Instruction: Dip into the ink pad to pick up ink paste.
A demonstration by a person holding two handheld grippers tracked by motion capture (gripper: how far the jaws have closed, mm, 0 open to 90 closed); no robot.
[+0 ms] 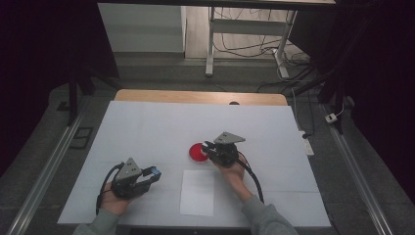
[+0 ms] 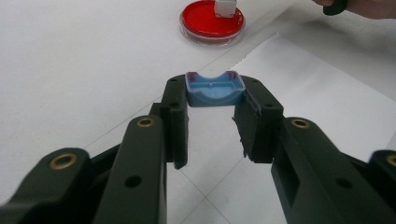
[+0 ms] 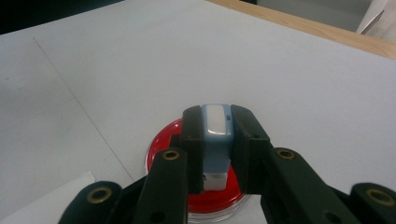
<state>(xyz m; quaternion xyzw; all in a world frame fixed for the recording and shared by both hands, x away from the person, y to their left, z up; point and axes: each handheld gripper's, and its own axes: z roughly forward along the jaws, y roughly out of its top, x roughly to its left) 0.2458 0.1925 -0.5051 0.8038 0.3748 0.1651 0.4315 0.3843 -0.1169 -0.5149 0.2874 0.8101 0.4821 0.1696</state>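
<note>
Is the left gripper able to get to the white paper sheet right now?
Probably yes. The left gripper sits just beside the white paper sheet with bare table between them, though its jaws already hold a small blue cap, so it could touch the sheet but hardly grab it.

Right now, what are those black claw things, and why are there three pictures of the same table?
They are hand-held grabbers. A person holds one in each hand and squeezes things between two black fingers. No robot arm is here.

The high view comes from a camera above the table. In it the left gripper is at the left and the right gripper is near the middle. The other two pictures come from small cameras riding on each grabber, looking along its own fingers.

On the white table lie a round red dish and a sheet of paper.

The left gripper pinches a blue cap, a small hollow piece, at its tips. The right gripper holds a stamp, a little blue-grey block with a white end, over the red dish. Whether it touches the red is hard to tell.
</note>
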